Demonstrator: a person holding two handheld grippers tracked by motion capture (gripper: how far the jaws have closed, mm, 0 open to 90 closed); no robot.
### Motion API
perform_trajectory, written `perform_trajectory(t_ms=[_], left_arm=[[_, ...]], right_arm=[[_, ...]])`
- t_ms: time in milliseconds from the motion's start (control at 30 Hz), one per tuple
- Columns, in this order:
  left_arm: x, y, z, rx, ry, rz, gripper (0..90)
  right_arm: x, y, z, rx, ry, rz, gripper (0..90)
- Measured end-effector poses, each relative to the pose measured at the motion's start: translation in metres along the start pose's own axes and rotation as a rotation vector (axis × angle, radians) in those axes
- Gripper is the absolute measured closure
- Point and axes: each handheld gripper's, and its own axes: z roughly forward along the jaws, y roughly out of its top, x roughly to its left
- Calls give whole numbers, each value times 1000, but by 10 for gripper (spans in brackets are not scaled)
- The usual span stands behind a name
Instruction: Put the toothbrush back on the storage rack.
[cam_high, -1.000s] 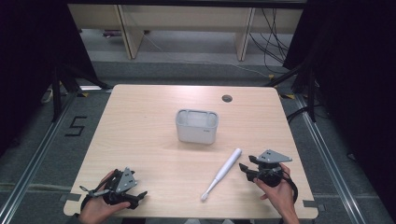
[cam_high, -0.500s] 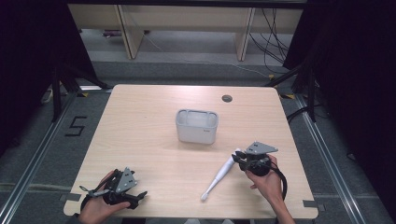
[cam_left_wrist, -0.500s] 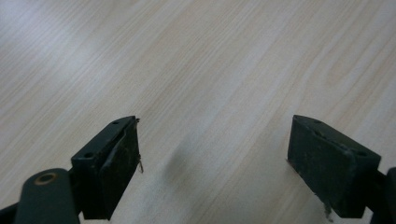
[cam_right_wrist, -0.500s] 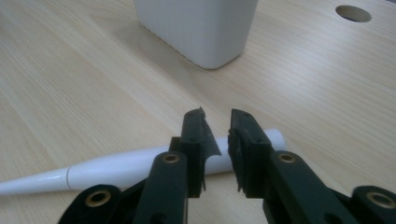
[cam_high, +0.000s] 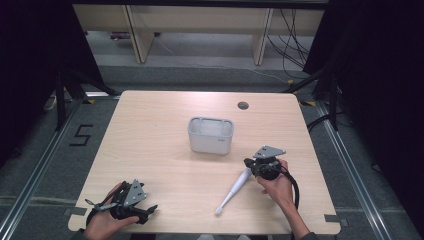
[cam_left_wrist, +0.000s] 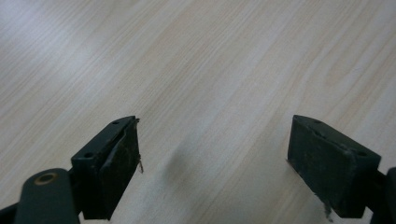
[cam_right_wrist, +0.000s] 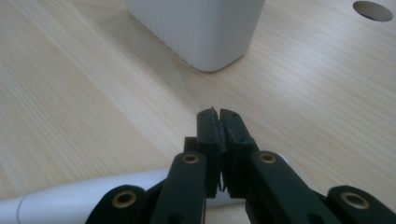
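Observation:
A white bat-shaped stick (cam_high: 234, 191) lies on the wooden table (cam_high: 150, 130) at the front right, its thick end pointing to the back right. My right gripper (cam_high: 247, 162) is over that thick end with its jaws pressed together and nothing between them. In the right gripper view the stick (cam_right_wrist: 70, 196) passes under the shut right gripper (cam_right_wrist: 218, 114). A white ribbed container (cam_high: 210, 135) stands mid-table, just beyond the gripper. My left gripper (cam_high: 149, 208) rests at the front left corner, open, and in its own view the left gripper (cam_left_wrist: 212, 140) has only bare wood between its jaws.
A round cable hole (cam_high: 243, 105) sits in the table's back edge behind the container. The white container (cam_right_wrist: 201, 28) stands close ahead of the right jaws. Dark frames and cables surround the table on the floor.
My right gripper has moved left and away from the front edge, arriving over the stick's thick end. The left gripper and the stick have stayed put.

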Motion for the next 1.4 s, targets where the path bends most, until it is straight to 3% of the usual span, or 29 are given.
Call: perform_trajectory(t_ms=[33,67,133,167,200,233,567,800,867,967,1100,1400], left_arm=[[0,0,0,-1,-3,-1,164],[0,0,0,-1,-3,-2,164],[0,0,0,-1,-1,-1,164],[0,0,0,-2,-1,1,164],[0,0,0,-2,-1,1,163],[0,0,0,-2,-3,-2,164],[0,0,-1,-4,-4,-4,163],[0,0,-1,-3,-4,-4,164],[0,0,-1,-3,-4,-2,164],[0,0,-1,-4,-4,-2,164],[0,0,-1,-2,-5,2,164],[-1,0,-1,-2,-6,3,163]], right_arm=[[0,0,2,11,7,22,874],[-2,1,4,1,1,0,874],[-2,1,4,12,3,0,874],[-1,1,5,34,10,45,874],[-1,1,5,34,10,45,874],[-4,2,8,16,2,-4,874],[-5,0,10,70,3,50,876],[-7,-2,12,79,5,14,876],[-7,-3,10,95,3,36,876],[-8,-4,10,97,8,18,876],[-10,-8,5,113,0,56,876],[-12,-16,-6,126,-9,70,874]])
